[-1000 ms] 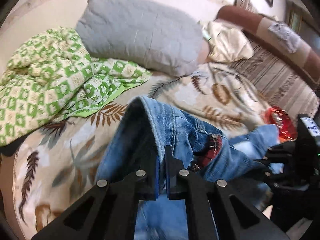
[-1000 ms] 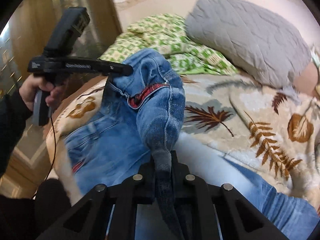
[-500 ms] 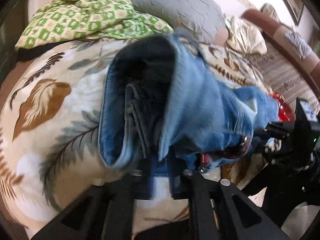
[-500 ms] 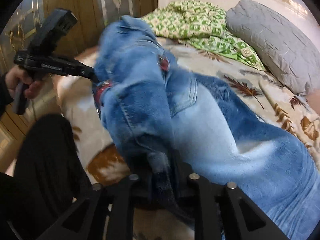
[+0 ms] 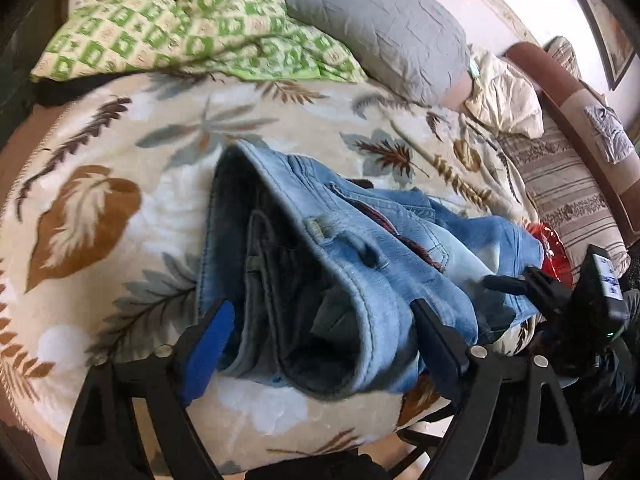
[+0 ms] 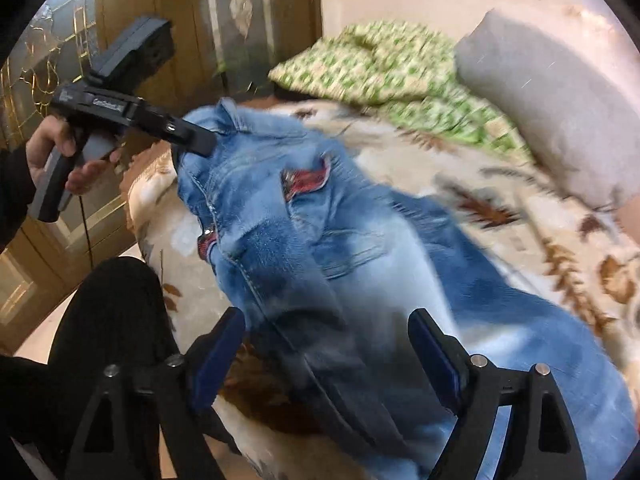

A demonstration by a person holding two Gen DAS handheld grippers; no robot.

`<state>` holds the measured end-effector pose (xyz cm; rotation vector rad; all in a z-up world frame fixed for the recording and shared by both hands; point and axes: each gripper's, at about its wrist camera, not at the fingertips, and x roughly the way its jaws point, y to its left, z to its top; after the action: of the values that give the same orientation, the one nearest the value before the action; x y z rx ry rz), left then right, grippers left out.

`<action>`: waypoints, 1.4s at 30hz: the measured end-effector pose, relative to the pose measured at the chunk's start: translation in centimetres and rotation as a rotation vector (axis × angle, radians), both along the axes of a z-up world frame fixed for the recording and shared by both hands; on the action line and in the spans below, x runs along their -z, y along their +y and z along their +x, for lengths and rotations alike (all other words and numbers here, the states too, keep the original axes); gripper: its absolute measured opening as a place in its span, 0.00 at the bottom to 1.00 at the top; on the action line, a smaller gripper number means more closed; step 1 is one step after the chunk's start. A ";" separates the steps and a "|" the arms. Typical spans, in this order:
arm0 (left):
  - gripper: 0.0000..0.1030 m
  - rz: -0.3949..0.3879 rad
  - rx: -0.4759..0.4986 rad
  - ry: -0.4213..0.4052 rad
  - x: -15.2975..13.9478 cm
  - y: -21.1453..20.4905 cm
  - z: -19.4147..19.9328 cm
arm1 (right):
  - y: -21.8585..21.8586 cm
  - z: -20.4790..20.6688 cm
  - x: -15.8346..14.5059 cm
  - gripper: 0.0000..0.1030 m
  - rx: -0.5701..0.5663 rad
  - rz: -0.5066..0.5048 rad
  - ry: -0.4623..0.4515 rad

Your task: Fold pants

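Broadly, largest first: bed w/ cream leaf-print blanket (image 5: 168, 128); faded blue denim pants (image 5: 360, 248) lying across its near edge, waistband end bunched toward the near left, legs running right. Green-checked quilt (image 5: 192, 20) & grey pillow (image 5: 372, 20) sit far, well apart from the denim. Left gripper (image 5: 320, 332) and right gripper (image 6: 328, 340): jaws have just been opening on both; cloth lies between the pads but isn't pinched. Step, as judged: a fold just laid down and released. Next likely needs a fresh grip on the bunched waistband to flatten it. Open blanket far side gives room; the near bed edge is close.
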<state>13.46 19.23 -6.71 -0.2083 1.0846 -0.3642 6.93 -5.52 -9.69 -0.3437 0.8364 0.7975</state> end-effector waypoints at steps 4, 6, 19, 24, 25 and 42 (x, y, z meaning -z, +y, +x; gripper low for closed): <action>0.12 0.073 0.101 -0.040 -1.4 -1.8 0.1 | 2.3 1.3 2.1 0.10 -0.013 -0.053 0.074; 0.12 0.072 0.159 -0.151 -3.7 -2.1 -0.9 | 2.9 0.6 1.6 0.10 -0.011 -0.065 0.007; 0.87 0.109 -0.091 -0.017 2.4 3.8 -3.0 | 3.7 -2.2 2.7 0.89 0.005 -0.109 -0.085; 0.89 0.018 -0.146 -0.037 0.4 5.1 -5.1 | -0.4 -2.6 -0.7 0.89 0.048 0.003 -0.109; 0.89 -0.006 -0.152 -0.029 0.5 5.2 -5.3 | -1.0 -2.6 -1.0 0.89 0.056 0.015 -0.106; 1.00 -0.381 -0.322 0.114 7.1 3.3 -2.2 | -4.2 -1.1 -2.8 0.89 0.101 0.084 -0.080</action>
<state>11.24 22.54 -13.84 -0.7405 1.0656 -0.2675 5.82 -9.68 -6.92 -0.2550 0.7374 0.7177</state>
